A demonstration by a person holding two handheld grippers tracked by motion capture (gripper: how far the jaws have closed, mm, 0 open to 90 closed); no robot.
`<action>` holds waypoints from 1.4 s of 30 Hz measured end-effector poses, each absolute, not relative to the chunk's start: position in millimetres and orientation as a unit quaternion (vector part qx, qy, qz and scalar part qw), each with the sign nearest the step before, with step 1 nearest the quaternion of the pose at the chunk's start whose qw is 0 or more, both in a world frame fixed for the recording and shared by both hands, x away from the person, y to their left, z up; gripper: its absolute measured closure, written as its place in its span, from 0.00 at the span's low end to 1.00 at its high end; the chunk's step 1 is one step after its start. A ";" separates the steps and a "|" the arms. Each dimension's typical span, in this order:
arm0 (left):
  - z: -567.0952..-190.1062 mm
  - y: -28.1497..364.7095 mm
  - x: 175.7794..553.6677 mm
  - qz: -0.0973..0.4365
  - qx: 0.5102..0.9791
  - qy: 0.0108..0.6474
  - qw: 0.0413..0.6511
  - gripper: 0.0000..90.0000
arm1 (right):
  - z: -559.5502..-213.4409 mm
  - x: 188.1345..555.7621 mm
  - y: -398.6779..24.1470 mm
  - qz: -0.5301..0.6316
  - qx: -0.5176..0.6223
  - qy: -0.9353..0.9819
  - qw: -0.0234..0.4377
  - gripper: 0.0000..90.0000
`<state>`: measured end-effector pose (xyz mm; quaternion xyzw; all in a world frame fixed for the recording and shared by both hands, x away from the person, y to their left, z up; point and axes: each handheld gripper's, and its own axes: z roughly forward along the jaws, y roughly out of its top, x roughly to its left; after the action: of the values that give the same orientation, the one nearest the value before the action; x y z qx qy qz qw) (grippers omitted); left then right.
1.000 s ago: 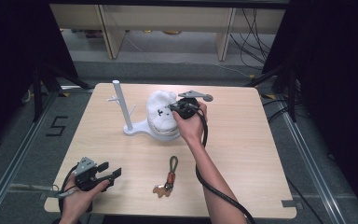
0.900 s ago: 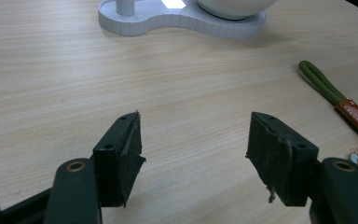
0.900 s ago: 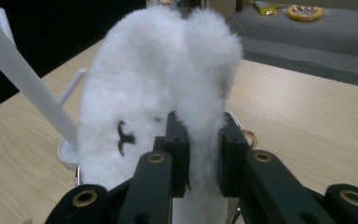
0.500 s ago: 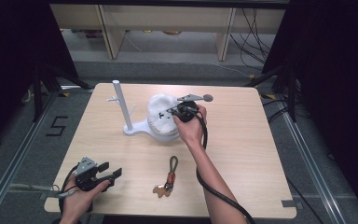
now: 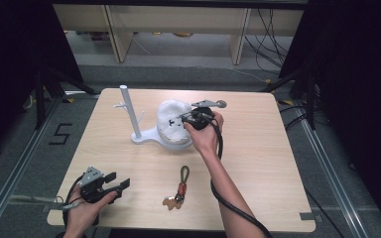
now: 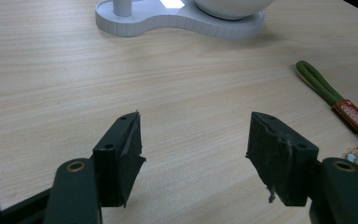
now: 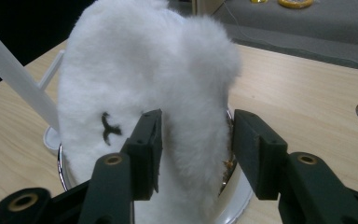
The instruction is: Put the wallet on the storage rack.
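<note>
- The left hand-held gripper (image 5: 115, 185) rests at the near left corner of the worktop (image 5: 278, 163), jaws spread wide with nothing between them; it looks parked there, out of the way of the work farther off.
- At the far left of centre a white stand (image 5: 144, 137) carries an upright post (image 5: 130, 110) with short pegs, presumably for hanging small items; its base reaches right, under a round bowl.
- The white plush toy (image 5: 171, 119), fluffy with a small dark stitched mark, sits in that bowl at mid-worktop, tipped up against the rim.
- The right hand-held gripper (image 7: 193, 140) is at the toy's right side. Its jaws have just been opening and now stand released on either side of a fold of plush, which is between them but not squeezed, so the toy seems to have been set down in the bowl.
- A keyring on a green strap (image 5: 180, 185) lies near centre, well apart from both grippers; nothing blocks the way to it.
</note>
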<state>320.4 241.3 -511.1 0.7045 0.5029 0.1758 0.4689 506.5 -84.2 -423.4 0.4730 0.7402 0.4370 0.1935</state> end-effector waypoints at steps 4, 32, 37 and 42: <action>-511.4 240.3 320.5 0.174 0.705 0.503 0.468 0.39 | -420.3 505.4 -88.3 0.443 0.472 0.739 0.186 0.56; -505.2 234.4 323.4 0.173 0.711 0.494 0.470 0.38 | -413.1 476.4 -128.1 0.421 0.477 0.754 0.166 0.54; -500.9 229.0 325.5 0.172 0.719 0.489 0.463 0.38 | -417.2 466.9 -139.2 0.412 0.487 0.753 0.163 0.55; -499.2 220.5 327.4 0.163 0.721 0.484 0.468 0.38 | -427.6 451.5 -156.6 0.403 0.485 0.759 0.163 0.57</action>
<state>327.4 220.5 -499.2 0.7214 0.4837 0.1632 0.4680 451.5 -156.6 -427.6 0.4849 0.7590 0.4027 0.1634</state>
